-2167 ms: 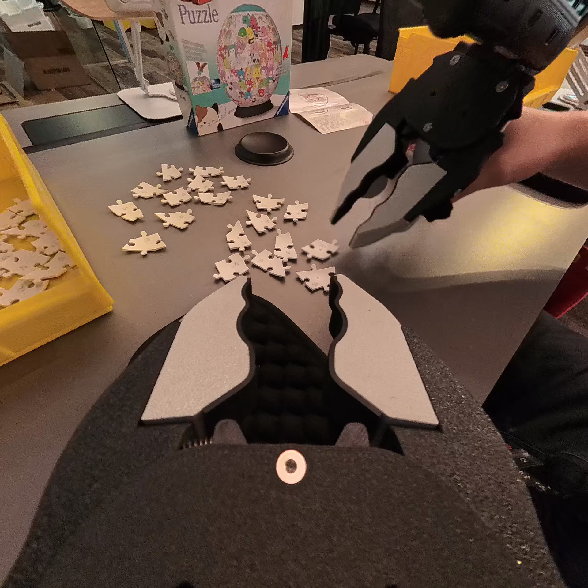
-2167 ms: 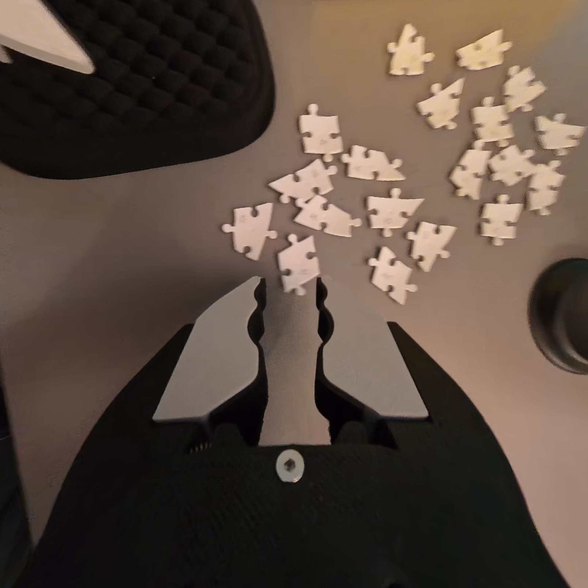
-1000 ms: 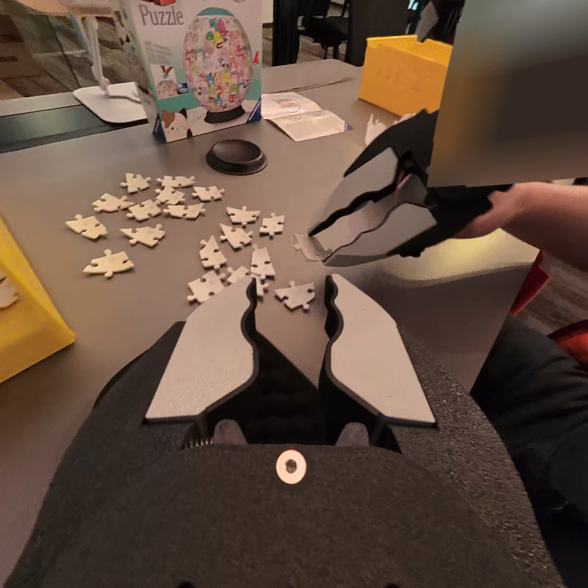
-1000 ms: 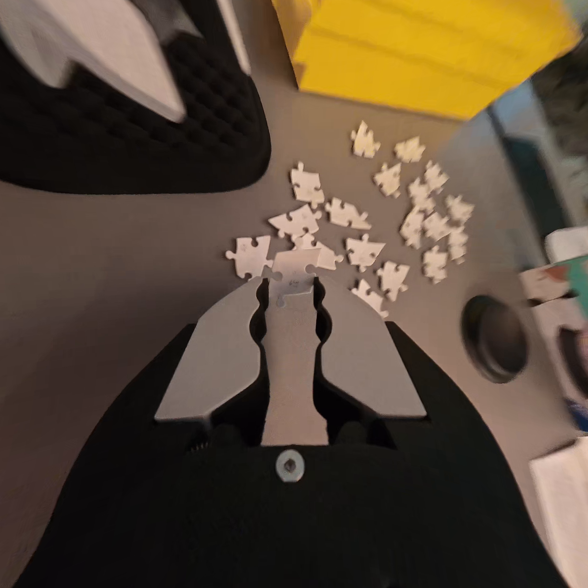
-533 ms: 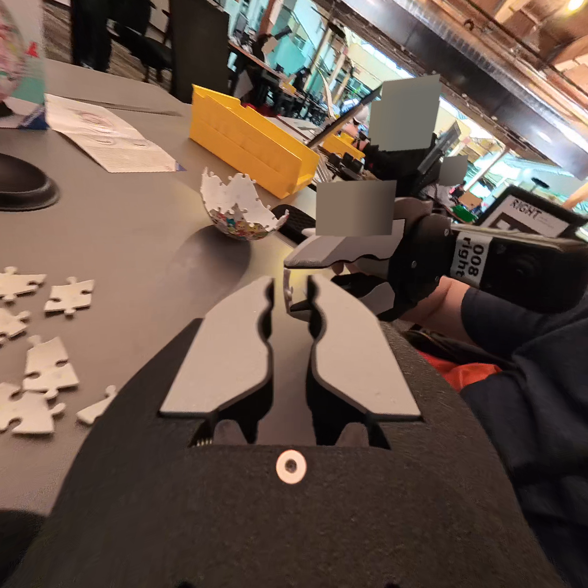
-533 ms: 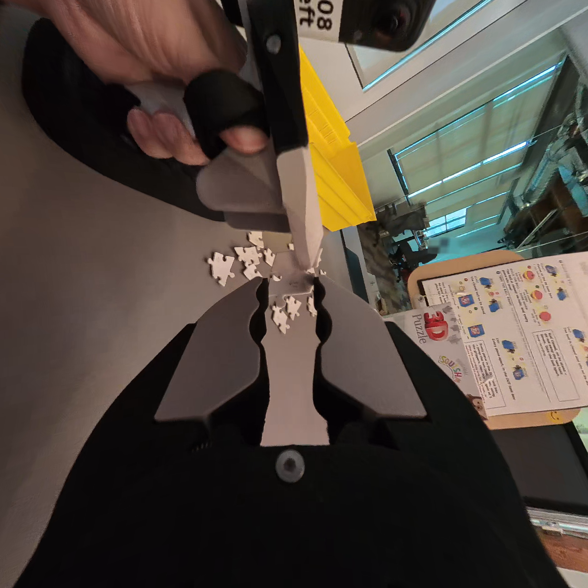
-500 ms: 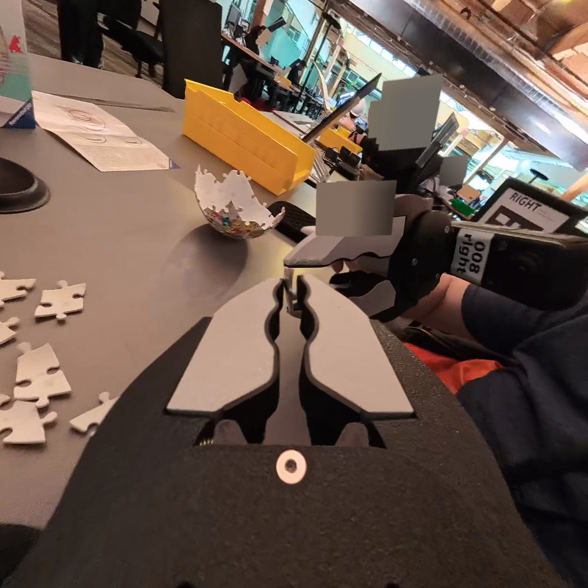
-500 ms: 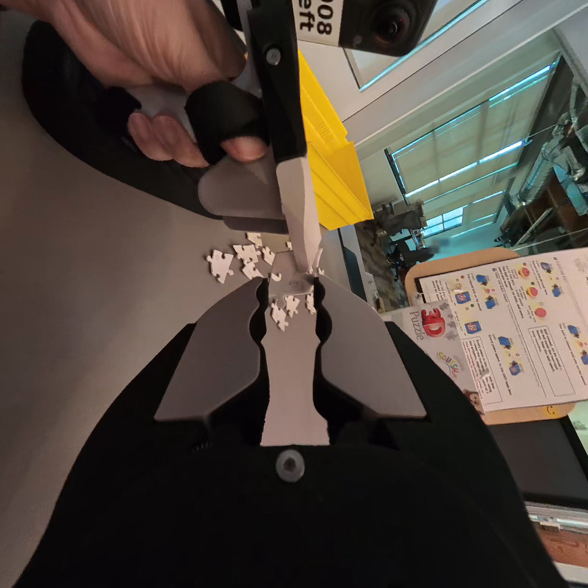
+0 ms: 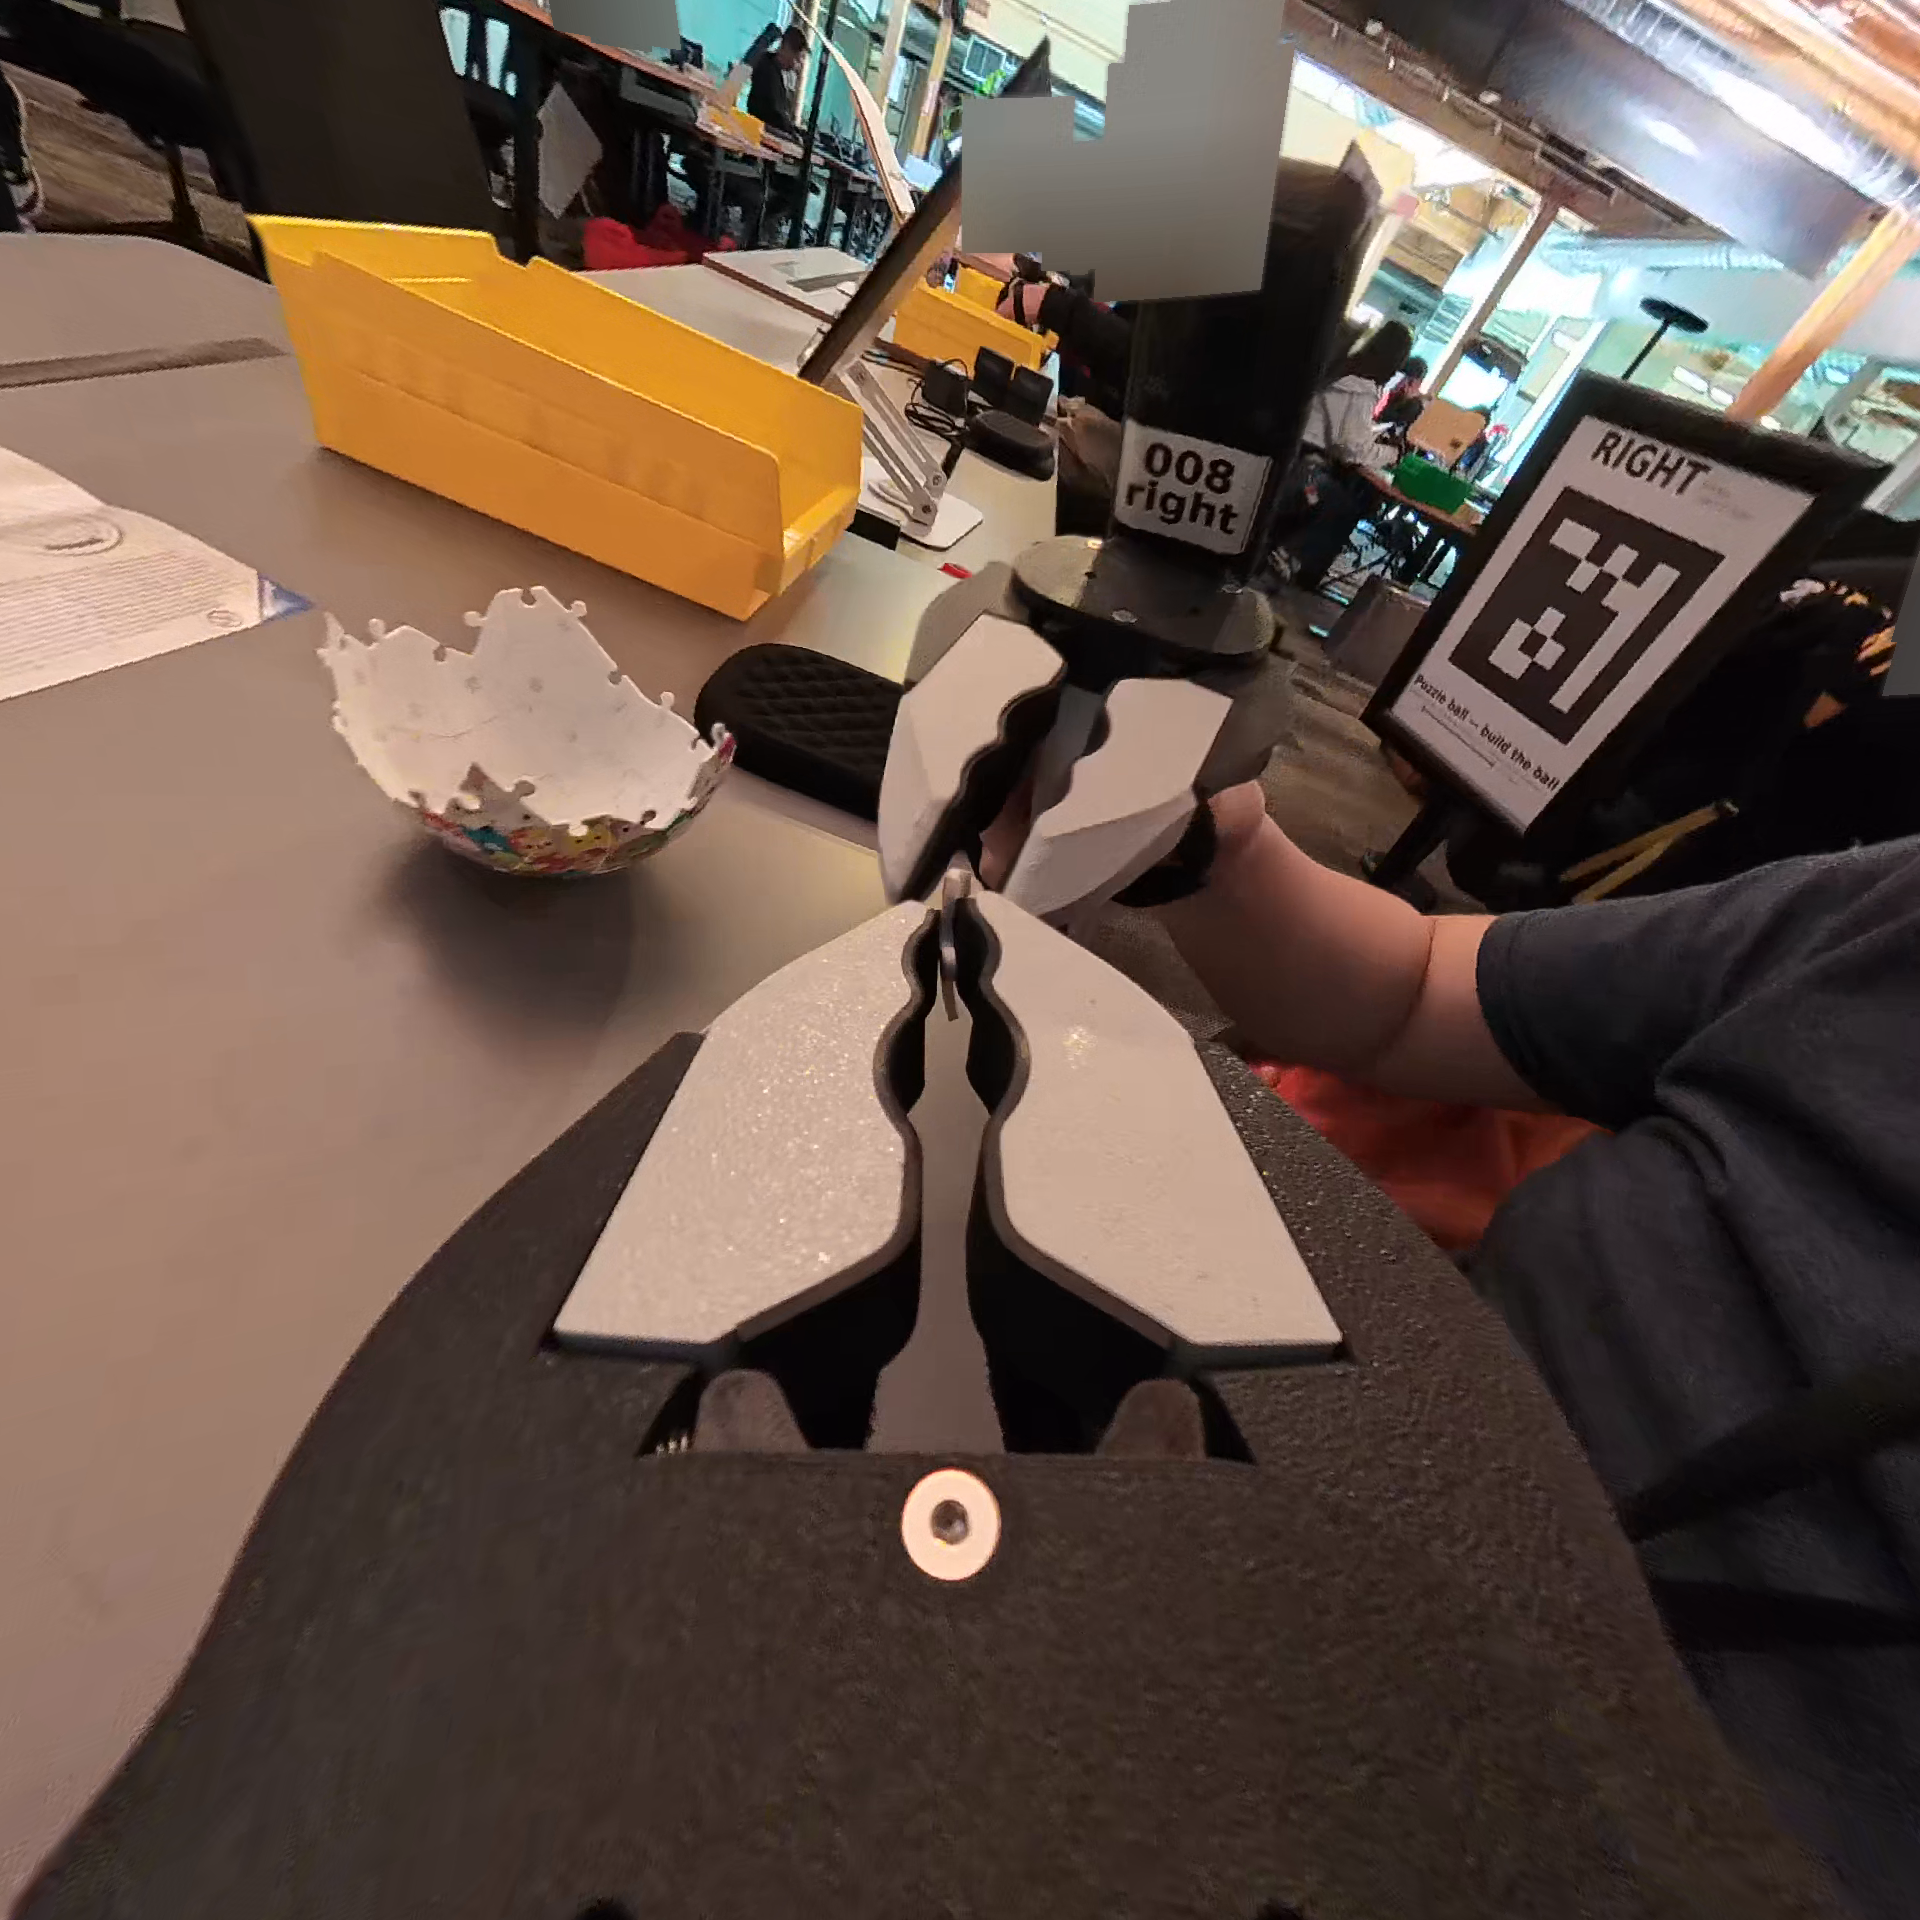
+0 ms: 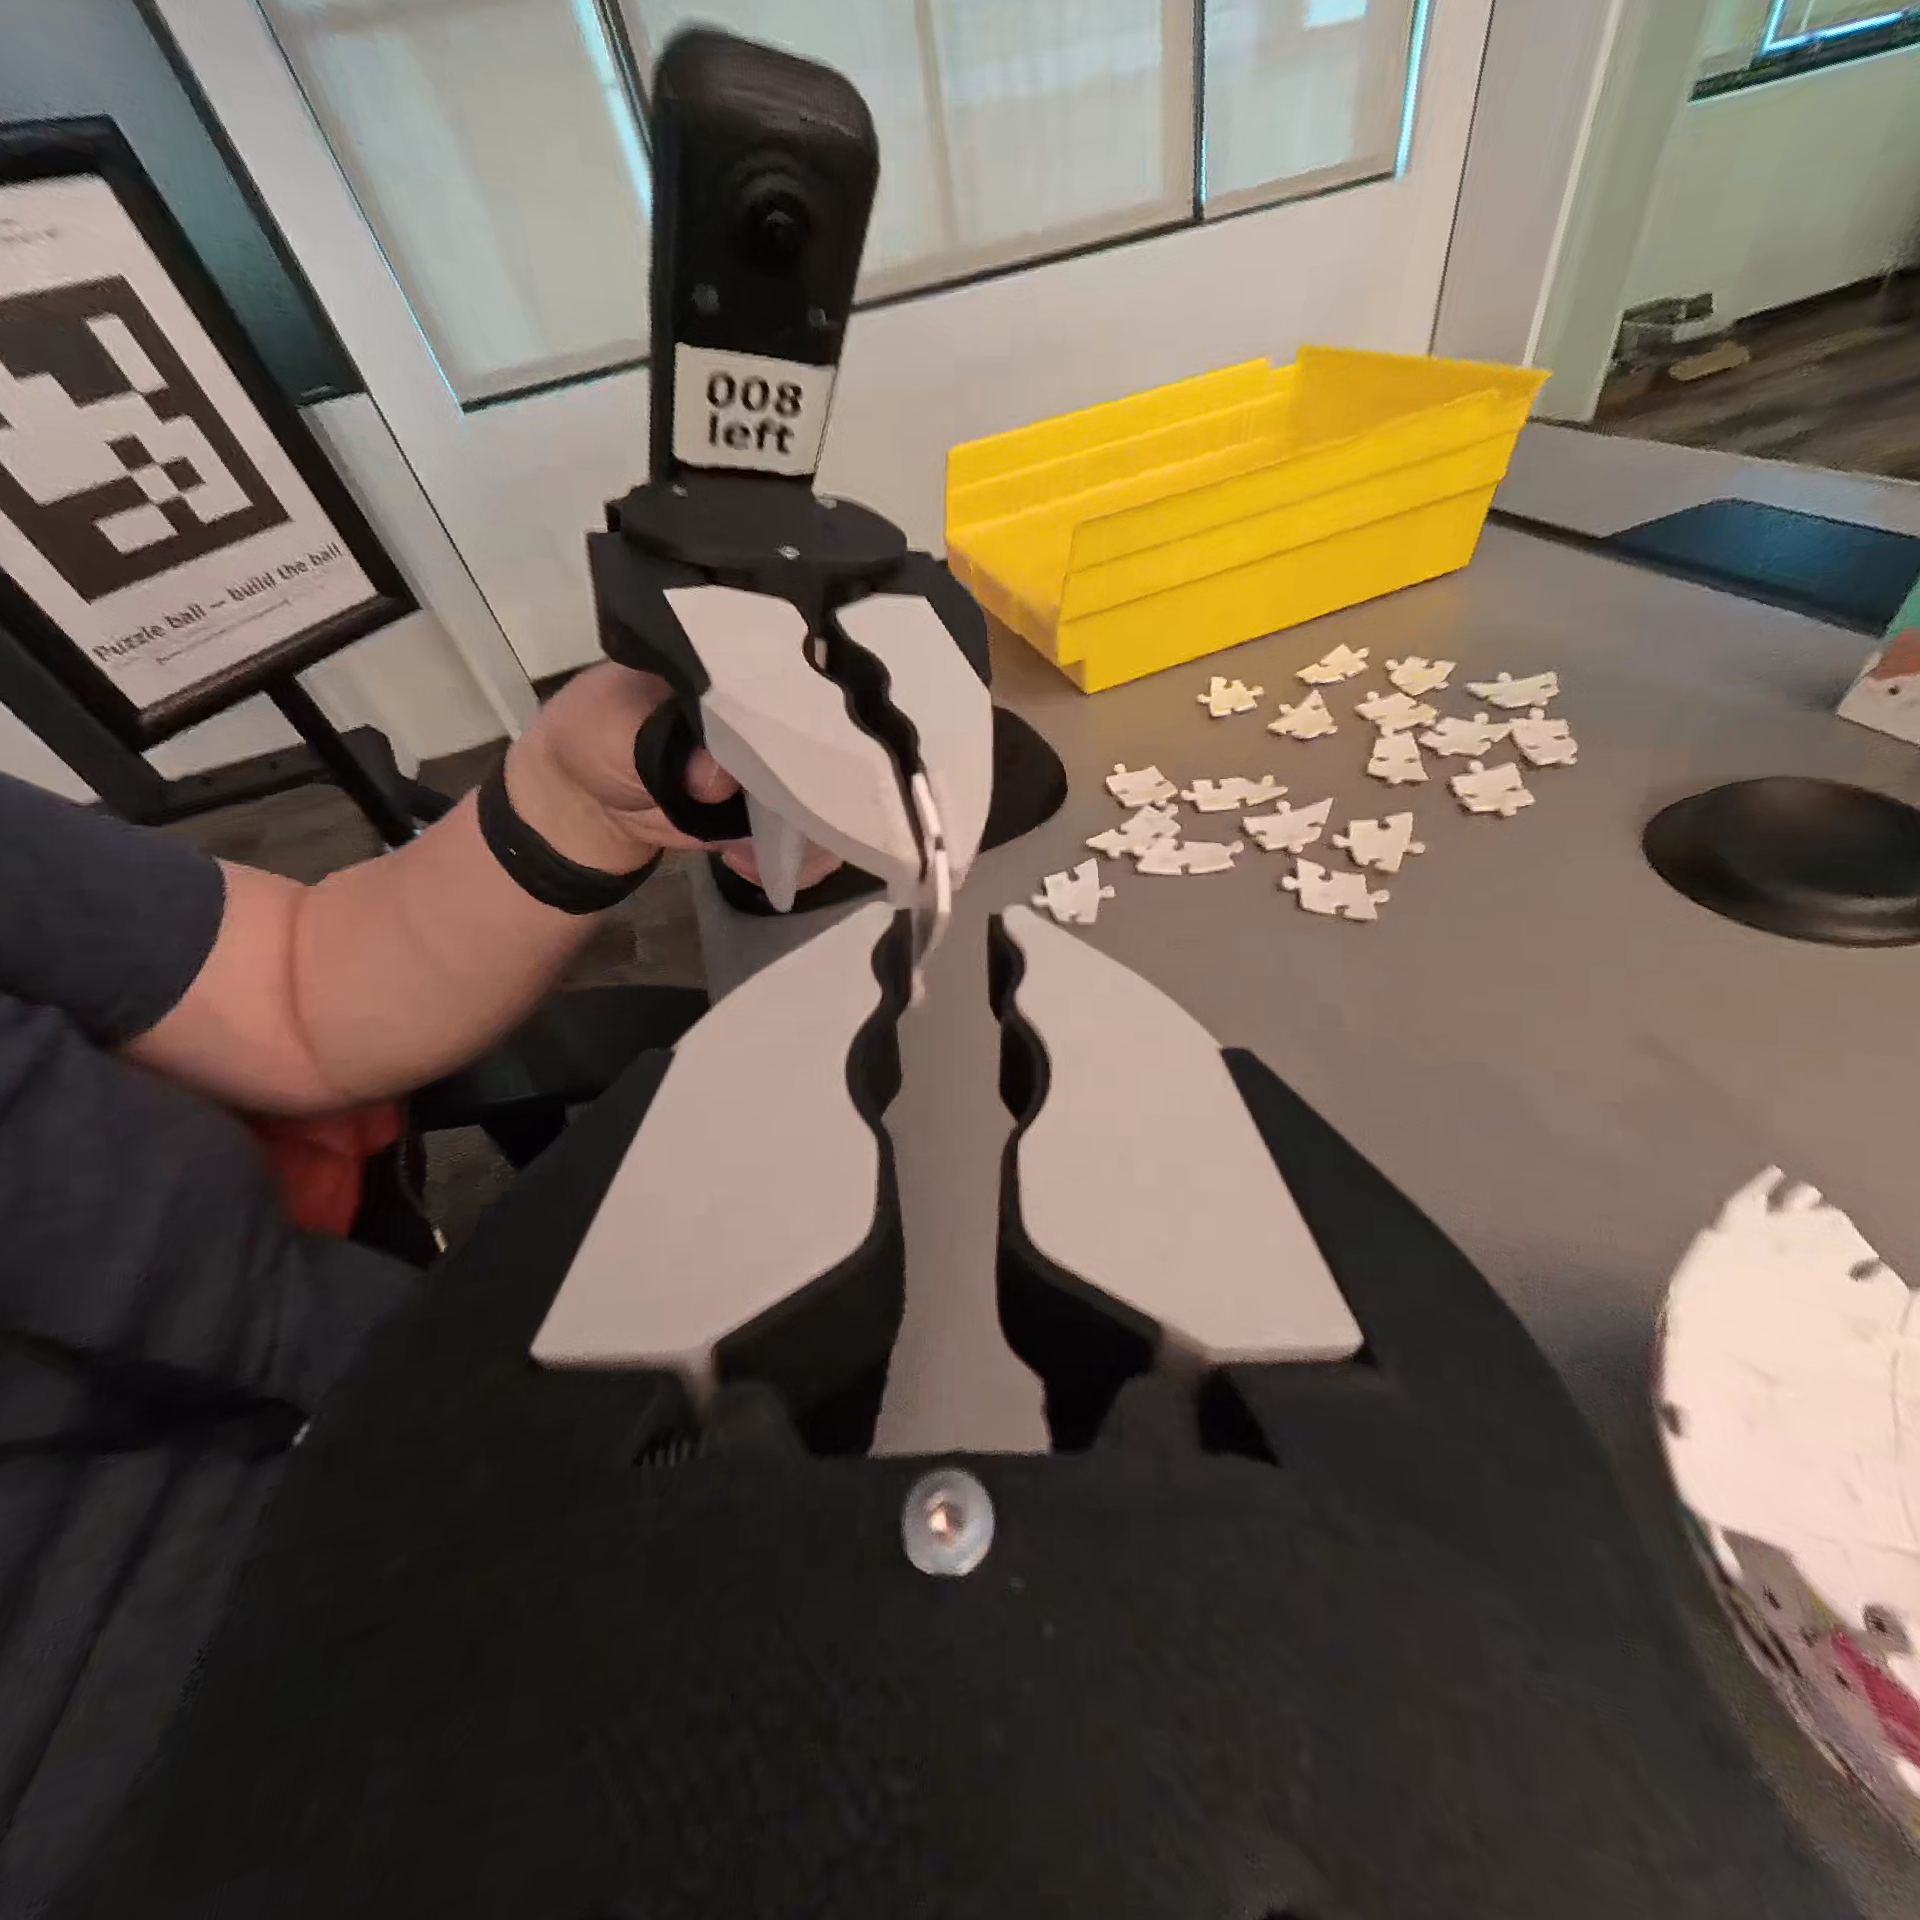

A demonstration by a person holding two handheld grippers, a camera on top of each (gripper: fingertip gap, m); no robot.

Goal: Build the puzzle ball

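1. Now your puzzle piece (image 9: 951, 961) sits edge-on at the centre of the left wrist view, a thin pale sliver pinched between the tips of your left gripper (image 9: 948, 920), whose jaws are closed down onto it.
2. In the right wrist view the same piece (image 10: 928, 914) hangs from the left gripper (image 10: 932, 847) just above centre, dipping into the gap of your right gripper (image 10: 943, 930).
3. Your right gripper's jaws stand narrowly apart, and the piece lies close by the left-hand finger (image 10: 790, 1091); whether it touches that finger, you cannot tell from these views.
4. Seen from the left wrist, the right gripper (image 9: 961, 883) points down at the piece from just above, its tips slightly parted right over the piece's top edge.
5. The half-built puzzle ball (image 9: 520, 743), a white bowl-shaped shell with coloured print on its outside, rests on the grey table (image 9: 260, 1039) at the middle left of the left wrist view; in the right wrist view it shows blurred at the lower right edge (image 10: 1808, 1403).
6. Loose pieces (image 10: 1340, 790) lie scattered white side up at the middle right of the right wrist view, well apart from the grippers.
7. A black round stand (image 10: 1797, 857) sits at the right edge beside them, and a yellow bin (image 10: 1226, 551) stands behind them toward the upper right.
8. Another yellow bin (image 9: 551, 436) is at the upper left of the left wrist view, behind the ball, with a printed sheet (image 9: 94, 582) at the left edge.
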